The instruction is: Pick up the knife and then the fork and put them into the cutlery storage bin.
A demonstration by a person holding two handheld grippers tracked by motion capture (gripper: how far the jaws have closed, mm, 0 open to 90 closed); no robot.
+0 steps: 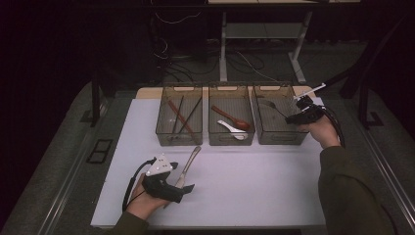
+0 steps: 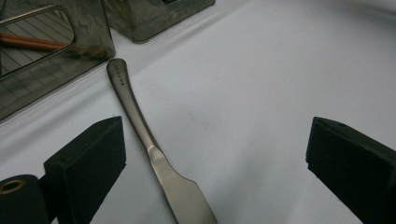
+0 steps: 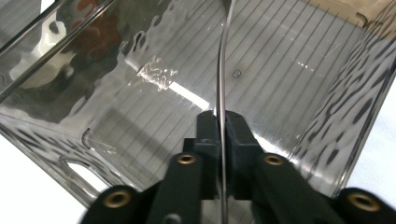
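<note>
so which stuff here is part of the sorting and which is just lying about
In the job:
- knife, between the open left hand-held gripper
- fork, in the right hand-held gripper
- three bins

Lying about:
- floor cables
- desk legs

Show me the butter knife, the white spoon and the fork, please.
butter knife (image 2: pixel 140 122): left gripper view, on its handle.
white spoon (image 1: pixel 230 128): high view, on its handle.
fork (image 3: pixel 223 70): right gripper view, on its thin handle.
</note>
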